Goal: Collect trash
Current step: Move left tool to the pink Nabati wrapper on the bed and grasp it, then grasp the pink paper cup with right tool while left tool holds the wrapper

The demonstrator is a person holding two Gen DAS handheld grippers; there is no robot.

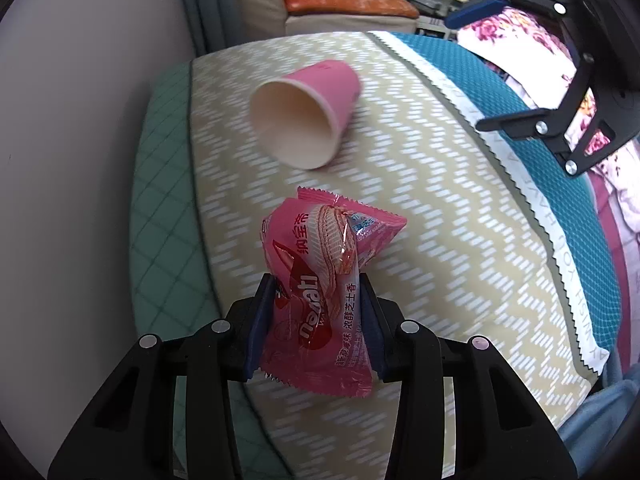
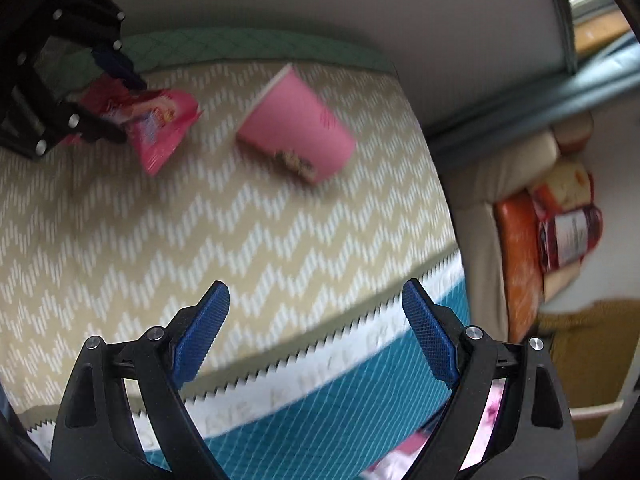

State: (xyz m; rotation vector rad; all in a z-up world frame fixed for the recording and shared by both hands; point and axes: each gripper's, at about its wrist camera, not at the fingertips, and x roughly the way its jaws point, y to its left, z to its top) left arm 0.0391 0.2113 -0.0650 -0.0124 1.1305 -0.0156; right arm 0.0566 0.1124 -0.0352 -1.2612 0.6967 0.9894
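Note:
A pink snack wrapper (image 1: 320,264) lies on a beige zigzag mat (image 1: 440,240), and my left gripper (image 1: 314,284) is shut on its near end, blue pads pressing both sides. Beyond it a pink paper cup (image 1: 308,112) lies on its side with its mouth toward the left wrist camera. My right gripper (image 1: 468,74) hangs open at the upper right, over the teal blanket. In the right wrist view the right gripper (image 2: 316,292) is open and empty above the mat. The cup (image 2: 296,128) lies ahead of it. At the far left, the left gripper (image 2: 128,108) holds the wrapper (image 2: 160,128).
A teal blanket (image 1: 560,200) with a white zigzag border adjoins the mat, floral fabric (image 1: 520,52) beyond it. A green quilted edge (image 1: 160,220) runs along a pale wall (image 1: 80,120). A cream seat with an orange cushion (image 1: 348,0) stands past the mat's end.

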